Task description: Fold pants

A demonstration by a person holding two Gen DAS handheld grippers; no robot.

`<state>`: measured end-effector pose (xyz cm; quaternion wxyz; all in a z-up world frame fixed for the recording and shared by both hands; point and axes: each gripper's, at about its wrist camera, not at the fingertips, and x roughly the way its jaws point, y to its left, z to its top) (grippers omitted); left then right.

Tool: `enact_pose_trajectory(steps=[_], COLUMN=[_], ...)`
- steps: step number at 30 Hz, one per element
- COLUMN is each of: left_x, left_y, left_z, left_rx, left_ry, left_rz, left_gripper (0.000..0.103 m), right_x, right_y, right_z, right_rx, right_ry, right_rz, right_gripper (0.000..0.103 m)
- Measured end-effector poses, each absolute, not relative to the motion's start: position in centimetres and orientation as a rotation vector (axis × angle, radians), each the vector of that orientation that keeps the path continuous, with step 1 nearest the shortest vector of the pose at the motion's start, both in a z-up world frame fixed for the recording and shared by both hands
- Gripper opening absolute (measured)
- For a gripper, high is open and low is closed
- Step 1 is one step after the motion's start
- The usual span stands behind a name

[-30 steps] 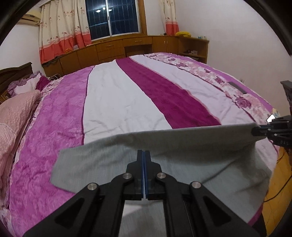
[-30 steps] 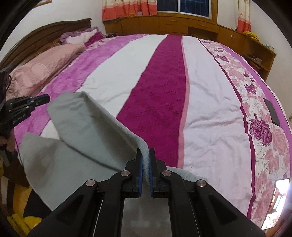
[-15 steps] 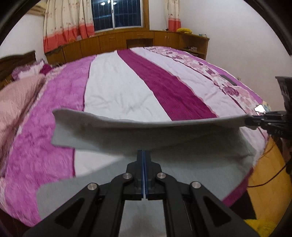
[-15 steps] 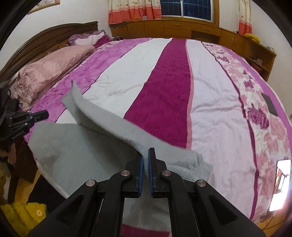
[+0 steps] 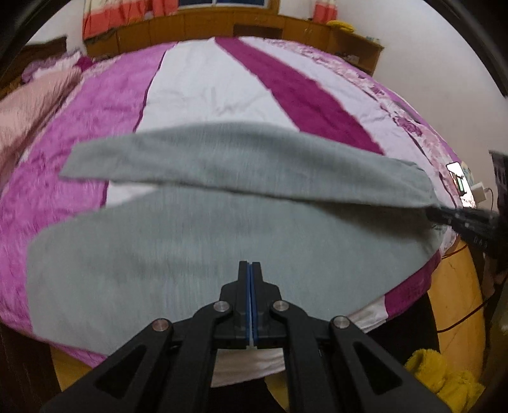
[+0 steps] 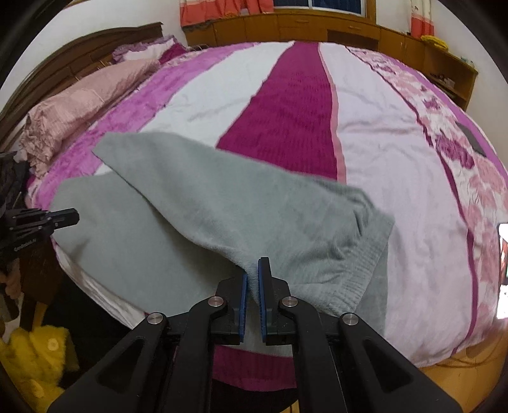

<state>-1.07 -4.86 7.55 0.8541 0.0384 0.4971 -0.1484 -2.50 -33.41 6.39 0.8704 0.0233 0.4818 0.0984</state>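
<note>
Where the room is taken up by a wide bed, its striped pink, white and magenta cover is seen spread flat, with a pink pillow at the headboard end and wooden cabinets along the far wall. Across the near edge of the bed the grey pants are laid, one leg lying flat on the cover and the other leg held up and draped over it at a slant, so that its cuff end lies out on the cover. The ribbed waistband is bunched at the right end. The left tool is seen with its blue pads pressed together; whether cloth is pinched between them cannot be told. The right tool is clamped on a fold of the raised leg near the waistband.
</note>
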Motion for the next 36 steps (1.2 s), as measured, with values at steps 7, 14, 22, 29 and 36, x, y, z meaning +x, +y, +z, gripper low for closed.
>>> enact_pose_trajectory(steps=[7,14,22,29,36], left_x=[0.4,0.9,0.7,0.8,3.7], left_y=[-2.6,-1.1,-1.6,-1.4,-0.6], left_z=[6.3,4.6,4.6,5.6,6.8], left_rx=[-0.018,-0.018,0.022,-0.006,-0.093], left_ry=[1.125,1.196,1.195,1.163,1.116], left_rz=[-0.210,-0.118,-0.110,-0.086,-0.116], left_gripper=[0.010,0.021,0.024,0.024,0.030], right_x=[-2.7,-3.3,-5.6,-7.8,-7.7], right_y=[-33.5,-34.0,-35.0,-37.0,-39.3], right_z=[3.0,2.8,4.2,5.5,5.2], right_rx=[0.085,0.168,0.229,0.302,0.488], right_ry=[1.067,1.067,1.063,1.016,1.001], right_rz=[0.166,0.167,0.123,0.059,0.001], right_gripper=[0.005,0.019,0.031,0.041,0.043])
